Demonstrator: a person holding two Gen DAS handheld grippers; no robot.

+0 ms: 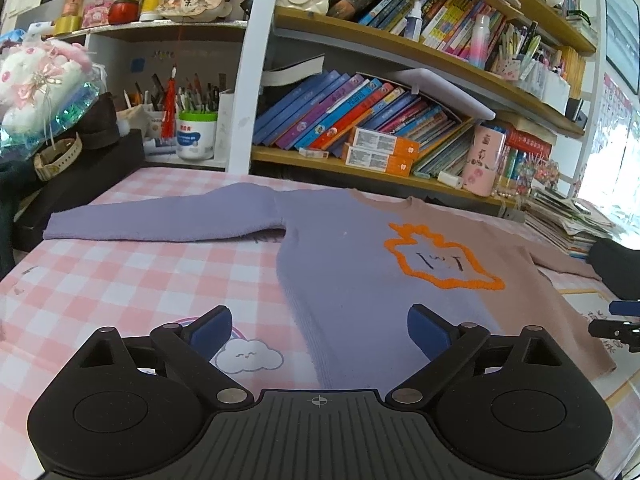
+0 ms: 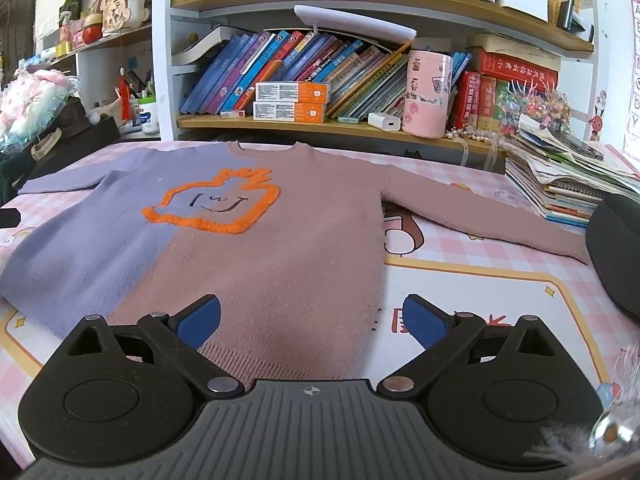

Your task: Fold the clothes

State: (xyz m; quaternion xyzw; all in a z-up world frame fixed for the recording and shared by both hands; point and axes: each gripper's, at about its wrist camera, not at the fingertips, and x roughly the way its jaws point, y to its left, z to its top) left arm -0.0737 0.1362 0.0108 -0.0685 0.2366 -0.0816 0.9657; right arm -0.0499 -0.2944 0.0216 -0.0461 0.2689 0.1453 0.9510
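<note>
Sweater — knitted, half lilac and half dusty pink, orange fuzzy outline with a small drawn face on the chest — spread flat and face up on a pink checked tablecloth. Neckline at the far edge beside a crowded bookshelf; ribbed hem at the near edge, just ahead of both tools. Long axis of the body running near to far, sleeves stretched out sideways: lilac sleeve reaching left, pink sleeve reaching right toward a stack of papers.

Left gripper held low over the near lilac side, blue pads spread wide, nothing between them; left pad over bare cloth, right pad over the knit, so straddling the sweater's left side edge. Right gripper likewise spread wide and empty, above the near pink hem, its right pad just past the sweater's right side edge. Whether either touched the fabric — not possible to tell.

Judged as the very start: no fold made yet. Lilac sleeve and edge nearer the left tool, pink sleeve and edge nearer the right, so probably a sideways fold across the near-to-far axis, each side taken by its own tool.
</note>
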